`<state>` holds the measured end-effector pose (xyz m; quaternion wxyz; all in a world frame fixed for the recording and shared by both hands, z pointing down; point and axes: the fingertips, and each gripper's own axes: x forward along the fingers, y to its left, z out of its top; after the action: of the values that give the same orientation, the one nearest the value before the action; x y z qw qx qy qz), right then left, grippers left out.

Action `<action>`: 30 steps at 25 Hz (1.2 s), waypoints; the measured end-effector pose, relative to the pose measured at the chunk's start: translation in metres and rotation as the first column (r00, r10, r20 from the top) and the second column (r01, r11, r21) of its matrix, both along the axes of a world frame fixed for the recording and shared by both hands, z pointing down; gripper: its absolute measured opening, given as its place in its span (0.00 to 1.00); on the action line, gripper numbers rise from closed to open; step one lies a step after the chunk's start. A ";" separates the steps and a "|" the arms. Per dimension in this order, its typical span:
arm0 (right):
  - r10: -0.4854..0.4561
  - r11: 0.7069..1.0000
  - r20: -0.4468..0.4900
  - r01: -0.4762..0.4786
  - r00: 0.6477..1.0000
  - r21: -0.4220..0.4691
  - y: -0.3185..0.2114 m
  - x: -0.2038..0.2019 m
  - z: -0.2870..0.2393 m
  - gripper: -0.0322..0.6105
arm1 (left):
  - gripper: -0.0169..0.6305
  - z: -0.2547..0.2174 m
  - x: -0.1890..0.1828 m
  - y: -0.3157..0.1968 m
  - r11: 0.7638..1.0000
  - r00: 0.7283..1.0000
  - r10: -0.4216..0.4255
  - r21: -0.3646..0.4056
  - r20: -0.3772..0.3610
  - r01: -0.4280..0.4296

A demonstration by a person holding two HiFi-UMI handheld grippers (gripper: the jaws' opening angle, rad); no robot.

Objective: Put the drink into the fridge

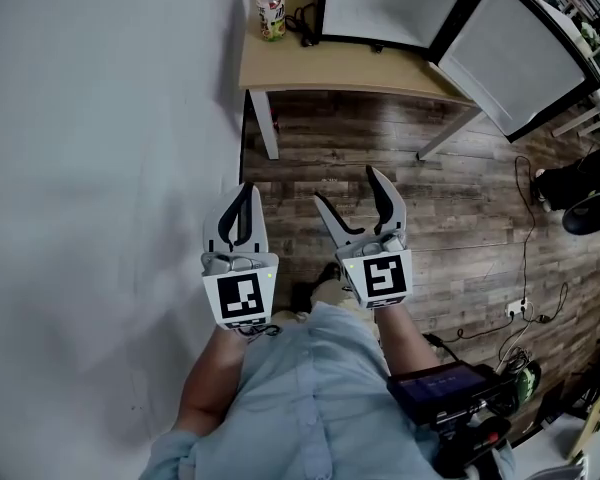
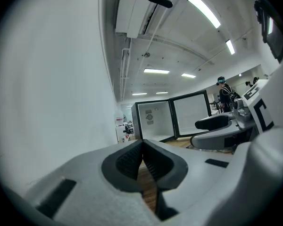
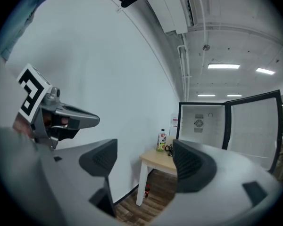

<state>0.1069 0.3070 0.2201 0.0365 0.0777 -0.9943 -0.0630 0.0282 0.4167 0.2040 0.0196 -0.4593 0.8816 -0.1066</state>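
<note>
Two hand-held grippers point forward over a wood-plank floor. The left gripper (image 1: pixel 245 190) has its jaws pressed together on nothing. The right gripper (image 1: pixel 345 186) has its jaws spread and empty.

Well ahead, at about twelve o'clock, stands a small table (image 1: pixel 350 70). The drink (image 1: pixel 271 13) is upright at the table's left corner, beside the wall. It is a slim clear plastic bottle with a white cap and a green, white and red label.

A dark cable (image 1: pixel 305 23) lies just beside it, at three o'clock. The fridge (image 1: pixel 380 3), door open, stands further right on the table.

The tall bottle would likely topple if a jaw nudged it. The cable could snag the gripper.
</note>
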 end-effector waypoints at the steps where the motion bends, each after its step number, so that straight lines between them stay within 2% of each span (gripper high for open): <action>1: 0.003 1.000 -0.001 -0.003 1.000 0.001 -0.004 -0.004 0.001 0.62 | 0.04 0.002 -0.004 -0.004 1.000 1.000 0.004 -0.003 -0.002 -0.004; 6: 0.013 1.000 -0.002 -0.013 1.000 -0.011 -0.026 -0.026 0.006 0.62 | 0.04 0.011 -0.025 -0.027 1.000 1.000 0.015 -0.024 0.000 -0.015; 12: 0.007 1.000 -0.015 -0.007 1.000 0.010 -0.067 -0.073 0.016 0.62 | 0.04 0.025 -0.071 -0.065 0.999 1.000 0.004 -0.053 -0.008 -0.004; 17: -0.023 1.000 -0.045 0.023 0.999 -0.018 -0.116 -0.131 0.030 0.62 | 0.04 0.037 -0.124 -0.114 0.996 0.999 -0.024 -0.086 -0.030 0.021; 22: -0.076 0.996 -0.044 0.073 0.996 -0.051 -0.169 -0.196 0.029 0.62 | 0.04 0.028 -0.179 -0.168 0.992 0.996 -0.077 -0.104 -0.041 0.072; 30: -0.159 0.987 -0.005 0.159 0.987 -0.022 -0.213 -0.277 0.010 0.62 | 0.04 0.006 -0.244 -0.207 0.988 0.990 -0.138 -0.072 0.019 0.139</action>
<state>-0.1699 0.0945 0.2303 0.0356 -0.0026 -0.9978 -0.0554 -0.2155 0.2099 0.2102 0.0013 -0.3966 0.9068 -0.1433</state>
